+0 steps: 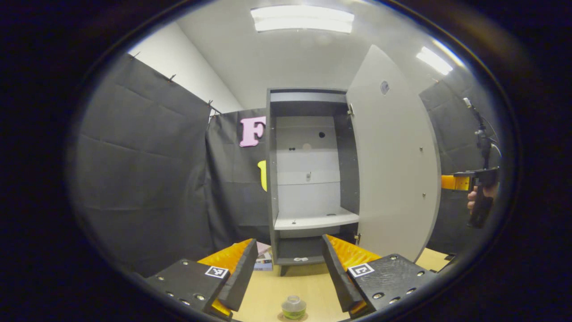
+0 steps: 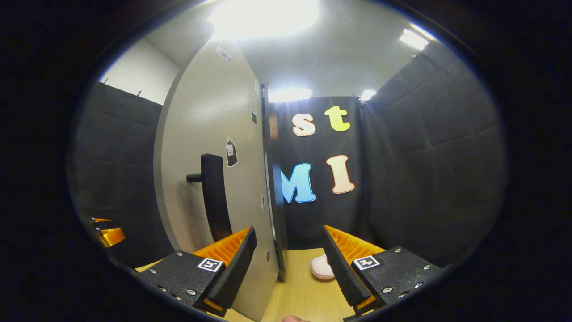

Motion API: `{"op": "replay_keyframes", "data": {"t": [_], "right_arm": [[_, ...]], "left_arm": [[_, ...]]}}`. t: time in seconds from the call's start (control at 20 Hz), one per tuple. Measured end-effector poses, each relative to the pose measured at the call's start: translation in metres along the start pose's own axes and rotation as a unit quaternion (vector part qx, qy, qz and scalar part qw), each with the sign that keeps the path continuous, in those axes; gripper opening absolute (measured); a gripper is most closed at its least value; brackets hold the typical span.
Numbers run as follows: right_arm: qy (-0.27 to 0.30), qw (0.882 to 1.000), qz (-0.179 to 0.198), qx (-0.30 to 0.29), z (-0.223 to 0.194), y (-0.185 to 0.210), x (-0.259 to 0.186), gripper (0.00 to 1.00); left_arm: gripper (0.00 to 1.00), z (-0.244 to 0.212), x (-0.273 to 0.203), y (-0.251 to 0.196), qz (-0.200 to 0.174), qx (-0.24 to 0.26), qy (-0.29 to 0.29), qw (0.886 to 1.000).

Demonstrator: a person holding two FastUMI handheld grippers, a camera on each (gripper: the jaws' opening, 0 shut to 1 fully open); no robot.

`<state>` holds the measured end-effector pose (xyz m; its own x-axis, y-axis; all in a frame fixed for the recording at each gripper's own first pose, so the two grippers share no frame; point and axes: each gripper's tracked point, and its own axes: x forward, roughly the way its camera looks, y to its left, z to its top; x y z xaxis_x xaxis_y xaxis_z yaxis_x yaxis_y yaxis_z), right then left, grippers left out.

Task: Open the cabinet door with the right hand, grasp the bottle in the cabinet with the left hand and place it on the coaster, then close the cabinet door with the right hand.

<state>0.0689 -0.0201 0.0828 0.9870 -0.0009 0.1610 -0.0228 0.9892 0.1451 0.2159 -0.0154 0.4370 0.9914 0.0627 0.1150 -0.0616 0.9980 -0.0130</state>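
The cabinet (image 1: 308, 179) stands open, its pale door (image 1: 393, 170) swung out to the right. A small clear bottle (image 1: 293, 307) with green contents sits on a round coaster (image 1: 281, 318) on the wooden table, just below my left gripper (image 1: 289, 240), which is open and holds nothing. In the right gripper view, my right gripper (image 2: 288, 229) is open at the door's free edge (image 2: 271, 214), with the black handle (image 2: 213, 192) just left of it. The door's outer face (image 2: 201, 134) lies to the left. A hand holds the right gripper (image 1: 469, 181) beyond the door.
A white shelf (image 1: 315, 220) crosses the cabinet's lower part. Some flat boxes (image 1: 264, 261) lie by the cabinet's foot on the left. A pale round object (image 2: 321, 267) rests on the table near the right fingers. Black cloth walls enclose the booth.
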Motion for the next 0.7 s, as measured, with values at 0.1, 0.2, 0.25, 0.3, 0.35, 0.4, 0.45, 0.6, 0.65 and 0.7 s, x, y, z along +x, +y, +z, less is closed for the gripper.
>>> {"op": "replay_keyframes", "data": {"t": [0.1,0.2,0.25,0.3,0.35,0.4,0.45,0.6,0.65,0.7], "right_arm": [[-0.003,1.0,-0.001,0.01,0.003,0.012,0.009,0.91],[-0.012,1.0,0.0,0.011,0.009,0.029,0.015,0.87],[-0.014,1.0,0.001,0.007,0.01,0.039,0.015,0.91],[-0.016,1.0,0.001,0.002,0.011,0.05,0.016,0.91],[-0.018,1.0,0.003,-0.002,0.009,0.062,0.014,0.91],[-0.021,1.0,0.005,-0.004,0.009,0.073,0.014,0.91],[-0.023,1.0,0.006,-0.004,0.008,0.085,0.015,0.91],[-0.03,1.0,0.01,-0.001,0.004,0.117,0.024,0.91],[-0.031,0.999,0.012,0.0,0.002,0.128,0.029,0.91],[-0.032,0.999,0.014,0.001,0.0,0.138,0.032,0.87]], "left_arm": [[0.81,0.0,0.006,0.018,0.001,-0.007,-0.003,1.0],[0.89,-0.001,0.015,0.035,-0.005,-0.016,-0.009,1.0],[0.92,-0.001,0.018,0.047,-0.002,-0.015,-0.01,1.0],[0.96,-0.003,0.022,0.057,-0.003,-0.014,-0.011,1.0],[0.92,-0.005,0.026,0.066,-0.004,-0.015,-0.01,1.0],[0.96,-0.008,0.03,0.075,-0.006,-0.018,-0.009,1.0],[0.92,-0.011,0.035,0.083,-0.009,-0.023,-0.009,1.0],[0.92,-0.014,0.038,0.108,-0.014,-0.03,-0.008,0.999],[0.92,-0.014,0.038,0.113,-0.018,-0.028,-0.007,0.999],[0.92,-0.015,0.037,0.121,-0.016,-0.02,-0.004,1.0]]}}
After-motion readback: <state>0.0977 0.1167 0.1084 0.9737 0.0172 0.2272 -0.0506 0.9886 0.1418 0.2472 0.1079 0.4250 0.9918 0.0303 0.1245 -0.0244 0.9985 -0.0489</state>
